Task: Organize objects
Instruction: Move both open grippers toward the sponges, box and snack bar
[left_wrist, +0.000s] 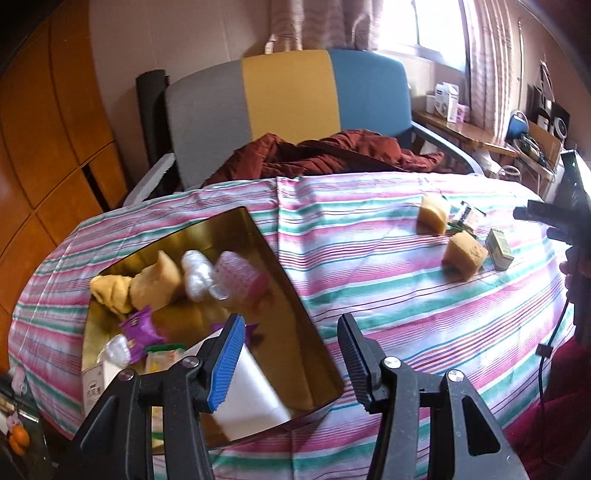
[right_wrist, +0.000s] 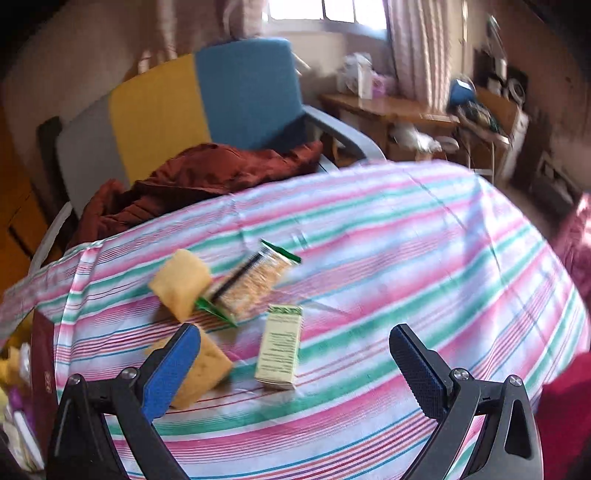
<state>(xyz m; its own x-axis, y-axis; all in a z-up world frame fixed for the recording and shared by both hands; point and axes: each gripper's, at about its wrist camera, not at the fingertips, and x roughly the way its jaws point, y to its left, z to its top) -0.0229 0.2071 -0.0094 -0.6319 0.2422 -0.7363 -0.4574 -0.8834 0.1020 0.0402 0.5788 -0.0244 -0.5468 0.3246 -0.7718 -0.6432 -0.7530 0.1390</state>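
Note:
An open gold box sits on the striped tablecloth at the left. It holds yellow cake pieces, bubble-wrapped items, a purple packet and a white carton. My left gripper hovers over the box's near right corner, jaws apart with nothing between them. To the right on the cloth lie two yellow cake pieces, a green-edged snack packet and a small green-and-white carton. My right gripper is wide open just above that carton, touching nothing.
Behind the table stands a grey, yellow and blue chair with a rust-red jacket on it. A cluttered wooden desk runs along the window wall. Wooden cabinets fill the left. A red sleeve shows at lower right.

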